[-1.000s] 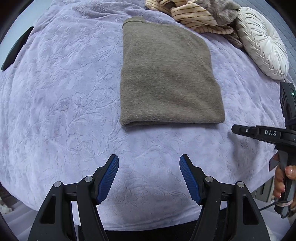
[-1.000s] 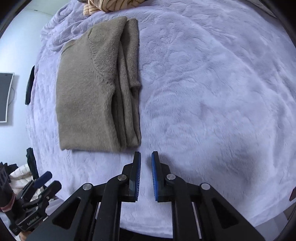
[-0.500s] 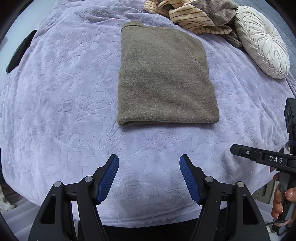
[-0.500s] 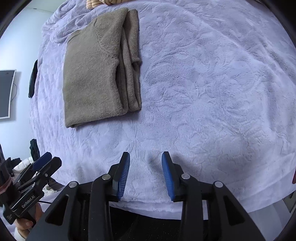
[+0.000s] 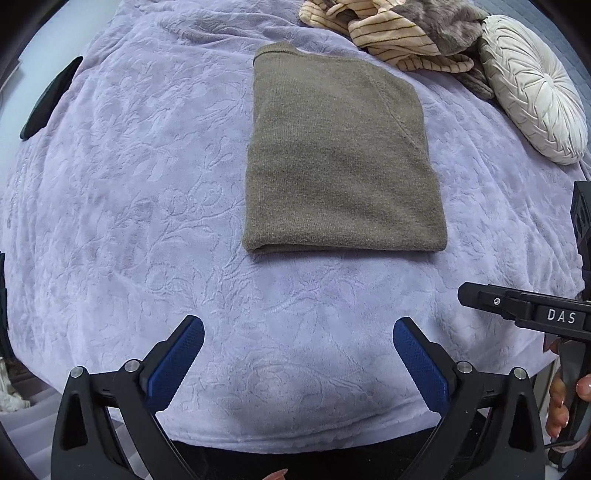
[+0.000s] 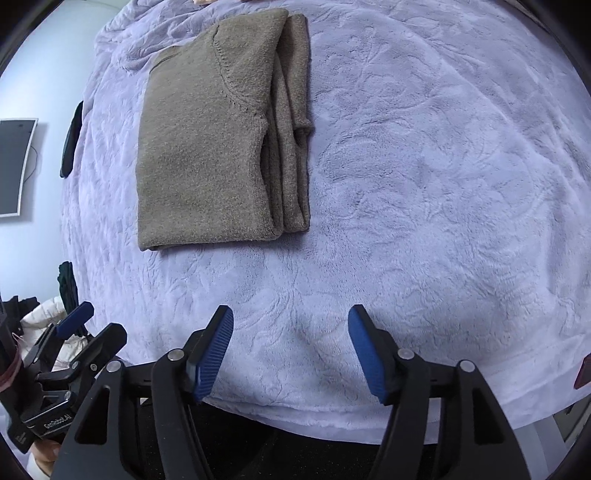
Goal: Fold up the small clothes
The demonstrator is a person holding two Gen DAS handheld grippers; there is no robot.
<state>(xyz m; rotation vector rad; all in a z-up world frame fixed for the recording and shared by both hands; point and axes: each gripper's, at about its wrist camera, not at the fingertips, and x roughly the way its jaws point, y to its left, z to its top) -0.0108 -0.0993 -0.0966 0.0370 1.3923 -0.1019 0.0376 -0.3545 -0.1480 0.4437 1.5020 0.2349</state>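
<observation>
A folded olive-brown sweater (image 5: 340, 158) lies flat on the lilac blanket (image 5: 129, 192). It also shows in the right wrist view (image 6: 218, 136), with its folded sleeve layers along its right side. My left gripper (image 5: 298, 336) is open and empty, held back near the blanket's front edge, well short of the sweater. My right gripper (image 6: 291, 325) is open and empty, also near the front edge, to the right of the sweater. The right gripper's body shows at the right of the left wrist view (image 5: 524, 314).
A pile of striped tan and grey clothes (image 5: 399, 33) lies at the back. A round white pleated cushion (image 5: 535, 88) sits at the back right. A dark object (image 5: 48, 99) lies at the blanket's left edge. A monitor (image 6: 14, 166) hangs on the left wall.
My right gripper has opened from nearly shut to wide open and pulled back from the sweater. My left gripper has drawn back a little and stays open.
</observation>
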